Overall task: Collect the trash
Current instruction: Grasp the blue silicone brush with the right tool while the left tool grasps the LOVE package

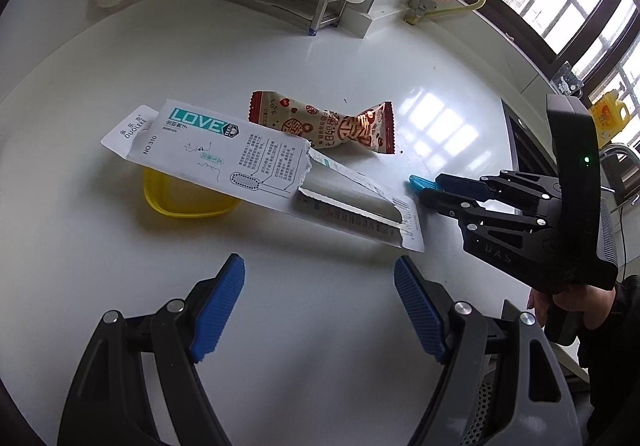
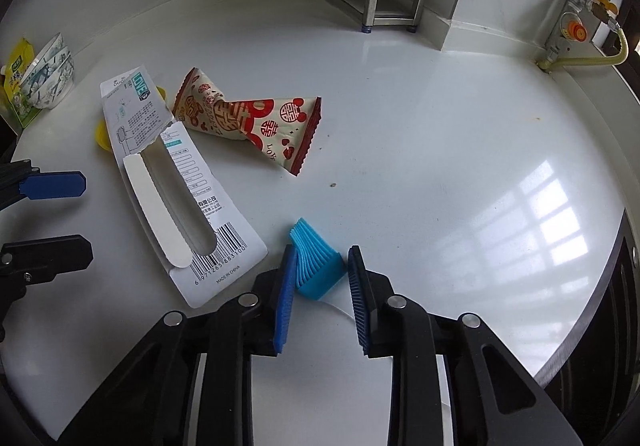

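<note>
The right tool point(image 2: 322, 278) sat low over the white bench point(image 2: 440, 165) with its pads either side of a small blue pleated piece point(image 2: 316, 266), the left pad touching it and the right seemingly just clear, so I could not tell whether it was truly clamped. To take it well, it needed to close squarely across the base of the pleats and lift straight up, clear of the torn toothbrush card point(image 2: 176, 185) just beside it. The left tool point(image 1: 320, 306) hung apart and empty before that card, with the red-printed snack wrapper point(image 1: 332, 125) beyond.
</note>
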`<state>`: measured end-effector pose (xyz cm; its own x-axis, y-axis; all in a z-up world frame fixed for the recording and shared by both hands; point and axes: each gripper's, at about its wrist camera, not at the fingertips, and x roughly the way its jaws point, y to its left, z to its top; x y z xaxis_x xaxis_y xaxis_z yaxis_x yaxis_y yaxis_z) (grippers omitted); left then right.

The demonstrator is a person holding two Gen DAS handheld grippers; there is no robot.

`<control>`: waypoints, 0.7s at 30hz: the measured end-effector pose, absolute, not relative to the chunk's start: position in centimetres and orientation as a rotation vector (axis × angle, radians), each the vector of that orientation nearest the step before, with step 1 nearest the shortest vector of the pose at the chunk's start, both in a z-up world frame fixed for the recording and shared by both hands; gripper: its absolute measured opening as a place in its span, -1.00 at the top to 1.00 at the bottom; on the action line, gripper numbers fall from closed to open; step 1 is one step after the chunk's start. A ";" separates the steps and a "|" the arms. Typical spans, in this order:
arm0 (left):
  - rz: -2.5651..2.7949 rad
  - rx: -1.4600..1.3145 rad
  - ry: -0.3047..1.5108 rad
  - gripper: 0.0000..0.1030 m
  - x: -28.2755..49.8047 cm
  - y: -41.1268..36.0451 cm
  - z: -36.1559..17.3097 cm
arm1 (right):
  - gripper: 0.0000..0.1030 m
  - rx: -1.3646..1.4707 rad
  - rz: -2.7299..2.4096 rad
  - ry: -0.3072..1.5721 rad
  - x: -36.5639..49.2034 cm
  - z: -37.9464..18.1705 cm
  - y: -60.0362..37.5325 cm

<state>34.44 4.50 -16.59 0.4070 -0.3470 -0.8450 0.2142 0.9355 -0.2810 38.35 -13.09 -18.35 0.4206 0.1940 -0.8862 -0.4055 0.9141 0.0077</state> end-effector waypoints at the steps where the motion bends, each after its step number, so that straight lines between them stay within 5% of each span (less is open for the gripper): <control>1: -0.355 -0.137 1.100 -0.47 34.5 4.3 -16.7 | 0.52 -0.197 0.375 1.074 38.3 -18.3 -13.3; 21: -0.302 -0.209 1.101 -0.56 38.3 1.5 -17.9 | 0.54 -0.102 0.256 1.039 37.0 -18.1 -15.1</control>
